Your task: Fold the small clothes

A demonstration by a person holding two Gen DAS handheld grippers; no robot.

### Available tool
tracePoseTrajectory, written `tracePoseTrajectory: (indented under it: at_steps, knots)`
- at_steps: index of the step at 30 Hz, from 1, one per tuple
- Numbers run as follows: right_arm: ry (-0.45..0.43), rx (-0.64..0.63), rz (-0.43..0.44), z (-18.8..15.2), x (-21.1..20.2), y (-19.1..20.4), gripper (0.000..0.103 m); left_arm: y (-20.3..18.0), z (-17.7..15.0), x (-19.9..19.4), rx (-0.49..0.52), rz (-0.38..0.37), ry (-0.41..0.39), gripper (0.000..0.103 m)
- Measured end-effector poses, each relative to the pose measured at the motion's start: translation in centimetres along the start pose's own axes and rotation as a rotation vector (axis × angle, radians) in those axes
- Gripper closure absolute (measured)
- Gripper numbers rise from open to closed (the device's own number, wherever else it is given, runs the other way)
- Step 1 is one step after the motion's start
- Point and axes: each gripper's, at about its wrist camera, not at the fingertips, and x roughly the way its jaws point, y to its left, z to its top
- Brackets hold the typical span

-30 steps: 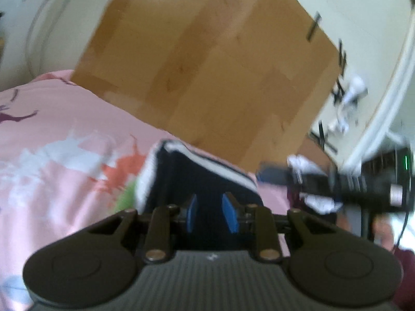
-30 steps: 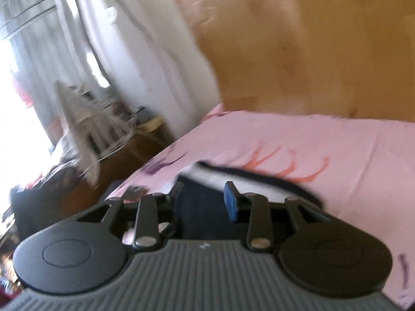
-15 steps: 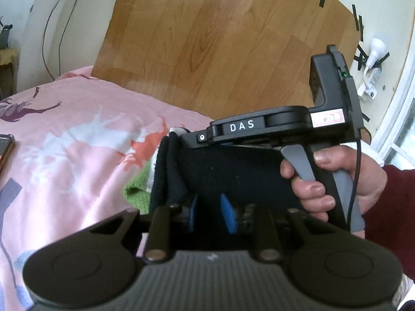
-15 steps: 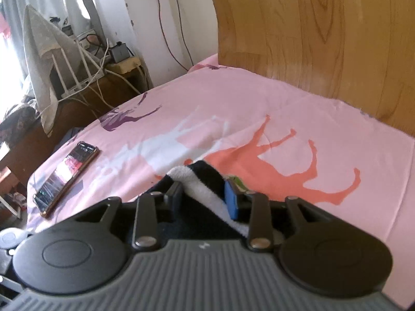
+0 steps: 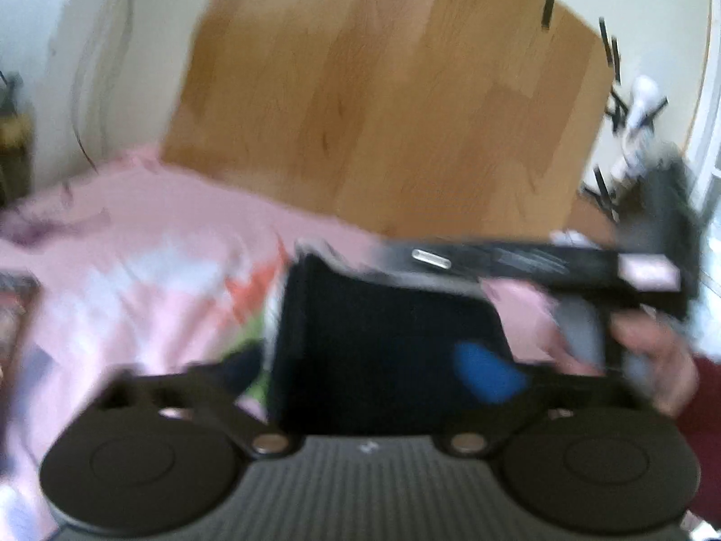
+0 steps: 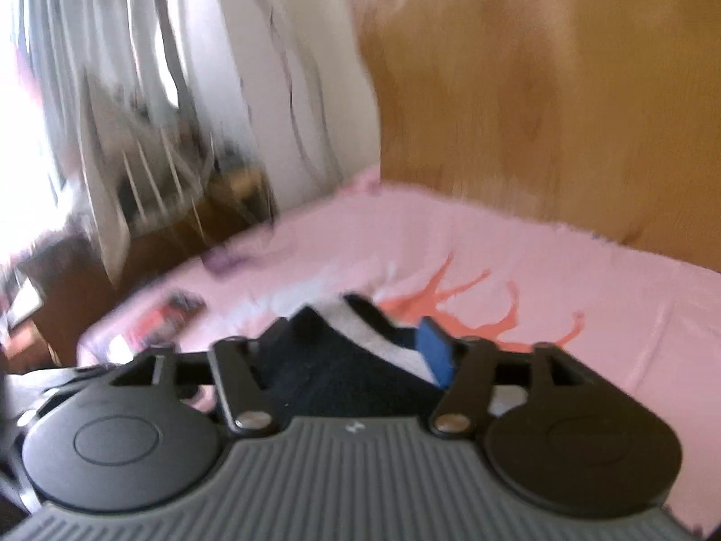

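Note:
A small dark navy garment (image 5: 387, 342) with a white fleece lining lies folded on the pink bed sheet (image 5: 135, 297). My left gripper (image 5: 360, 374) is open, its jaws spread wide around the garment's near edge; one blue pad (image 5: 486, 374) shows, the other is hidden. The right gripper's body (image 5: 540, 266) crosses the far edge of the garment in the left wrist view. In the right wrist view my right gripper (image 6: 360, 351) is open over the garment (image 6: 342, 374), white lining (image 6: 383, 338) beside its blue pad (image 6: 435, 351). Both views are blurred.
A wooden headboard (image 5: 383, 90) stands behind the bed. A phone (image 6: 157, 324) lies near the bed's left edge. A wooden side table with a drying rack (image 6: 148, 189) stands by the curtained window. A green cloth (image 5: 252, 338) peeks from under the garment.
Both grippers have opened wide and let go of the garment, which now lies on the bed. The right gripper has moved to the right and away; both views are blurred by motion.

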Motion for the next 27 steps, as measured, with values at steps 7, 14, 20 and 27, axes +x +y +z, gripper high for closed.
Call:
tracePoseTrajectory:
  at_steps: [7,14,20,27]
  knots:
    - [-0.049,0.259,-0.031,-4.8,-7.1,-5.3,0.018,1.5,1.5,2.9,-0.052,0.013,0.067,0.000]
    - [0.037,0.396,0.031,-7.9,-6.4,-6.6,0.018,1.7,-0.1,5.8,-0.120,-0.059,0.144,0.000]
    - [0.049,0.405,0.082,-8.6,-3.5,-5.9,0.016,1.8,-0.7,5.9,-0.106,-0.067,0.121,0.000]
    - [0.037,0.407,0.116,-8.5,-3.3,-6.3,0.016,1.8,-0.7,6.0,-0.107,-0.059,0.112,0.000]
